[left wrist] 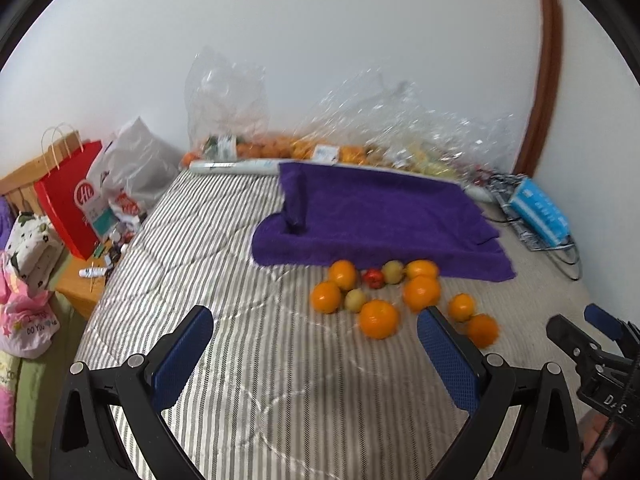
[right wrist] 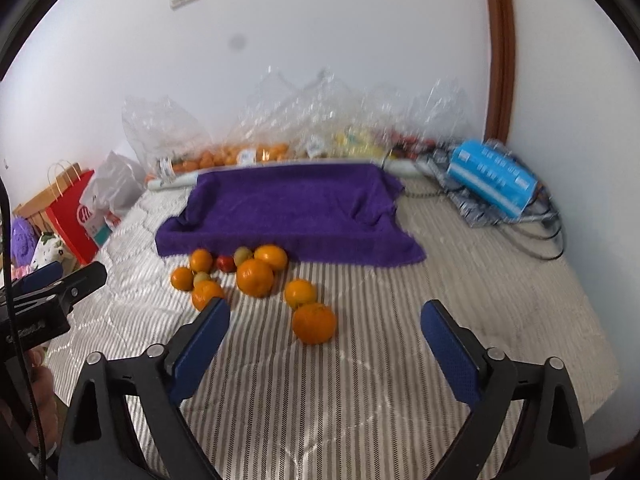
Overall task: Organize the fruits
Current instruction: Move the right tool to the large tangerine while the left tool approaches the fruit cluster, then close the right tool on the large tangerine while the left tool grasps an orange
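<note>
Several oranges point(left wrist: 379, 319) point(right wrist: 314, 323) lie in a loose cluster on the striped bed cover, with two yellow-green fruits point(left wrist: 355, 300) point(right wrist: 243, 255) and one small red fruit point(left wrist: 373, 278) point(right wrist: 226, 263) among them. A purple towel point(left wrist: 380, 216) point(right wrist: 288, 208) lies just behind the cluster. My left gripper point(left wrist: 316, 344) is open and empty, low over the bed, short of the fruit. My right gripper point(right wrist: 326, 340) is open and empty, with the nearest orange just ahead between its fingers. Each gripper shows at the edge of the other's view.
Clear plastic bags of fruit point(left wrist: 280, 148) point(right wrist: 256, 152) line the wall behind the towel. A blue pack point(left wrist: 540, 210) point(right wrist: 492, 178) and cables lie at the right. A red paper bag point(left wrist: 72, 208) point(right wrist: 76, 216) and clutter stand at the left bed edge.
</note>
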### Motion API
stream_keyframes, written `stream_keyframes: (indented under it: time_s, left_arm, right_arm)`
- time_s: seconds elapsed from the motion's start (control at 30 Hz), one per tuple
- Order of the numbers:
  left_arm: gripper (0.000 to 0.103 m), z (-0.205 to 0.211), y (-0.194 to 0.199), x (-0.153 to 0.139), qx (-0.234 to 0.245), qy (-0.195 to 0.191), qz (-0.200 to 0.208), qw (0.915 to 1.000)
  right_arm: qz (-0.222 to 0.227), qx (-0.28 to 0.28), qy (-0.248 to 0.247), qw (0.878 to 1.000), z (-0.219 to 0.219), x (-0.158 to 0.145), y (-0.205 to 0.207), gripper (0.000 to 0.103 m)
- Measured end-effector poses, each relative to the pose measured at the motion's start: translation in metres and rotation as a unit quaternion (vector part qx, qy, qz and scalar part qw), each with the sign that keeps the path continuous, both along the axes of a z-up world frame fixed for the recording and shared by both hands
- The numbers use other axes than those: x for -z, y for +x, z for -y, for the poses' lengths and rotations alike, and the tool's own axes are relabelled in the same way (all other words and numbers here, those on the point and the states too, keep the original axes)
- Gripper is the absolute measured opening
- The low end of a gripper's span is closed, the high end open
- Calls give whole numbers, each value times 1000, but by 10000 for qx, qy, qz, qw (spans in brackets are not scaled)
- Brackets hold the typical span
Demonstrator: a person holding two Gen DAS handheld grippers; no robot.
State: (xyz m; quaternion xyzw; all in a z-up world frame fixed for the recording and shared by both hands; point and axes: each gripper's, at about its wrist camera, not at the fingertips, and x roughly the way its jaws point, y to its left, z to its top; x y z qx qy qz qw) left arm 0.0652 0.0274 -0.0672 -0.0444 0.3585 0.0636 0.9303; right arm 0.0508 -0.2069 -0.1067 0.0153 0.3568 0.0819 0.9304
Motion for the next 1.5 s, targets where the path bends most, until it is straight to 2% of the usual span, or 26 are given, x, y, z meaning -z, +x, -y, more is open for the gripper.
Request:
stream_keyframes:
  time_s: [0.13, 0.27, 0.4, 0.47, 0.57, 0.7, 0.83, 0.97, 1.1, 1.2, 1.27, 1.4, 1.5]
  left_arm:
    - [102, -10, 12, 20, 47, -174, -234, 9996]
    - [102, -18, 23, 39, 11, -180, -497, 9986]
    - [102, -25, 30, 57, 31, -205, -664, 9976]
    - [99, -26, 33, 63, 121, -284, -725, 9969]
    - [93, -28, 36, 70, 250, -397, -724, 9963]
    - [91, -27, 42, 82, 339, -446, -842, 9949]
    - [91, -25, 45, 93, 289, -186, -938, 9950]
    - [86, -24, 48, 100, 315, -91, -980, 9946]
    - [85, -22, 51, 102, 256, 13, -866, 9959]
    - [82, -23, 53, 102, 297, 49, -840, 9960]
    - [73, -26, 55, 102, 375, -86, -860, 9956]
    - [73, -29, 60, 99, 629, -382, -784, 9942]
    - [73, -23, 65, 100, 752, -307, -793, 9935]
  right_arm:
    - [-324, -155, 40, 9993, -5, 26, 17, 83]
    - [-534, -306, 12, 9981, -14, 54, 33, 74]
    - [-704, -433, -78, 9965, -20, 80, 48, 62]
    - [-757, -446, -71, 9961, -21, 89, 53, 61]
    - [-819, -467, -21, 9955, -21, 100, 58, 53]
    - [-691, -409, 20, 9968, -19, 105, 58, 53]
    - [-673, -396, 33, 9969, -18, 106, 63, 53]
    - [-662, -404, -58, 9970, -21, 106, 65, 53]
    - [-640, -390, 22, 9972, -19, 106, 68, 53]
    - [-651, -370, -23, 9972, -19, 107, 70, 44]
    - [-664, -418, -63, 9969, -19, 106, 71, 43]
    - [-673, -586, -105, 9960, -17, 106, 75, 43]
    - [-643, -658, -249, 9954, -17, 106, 78, 43]
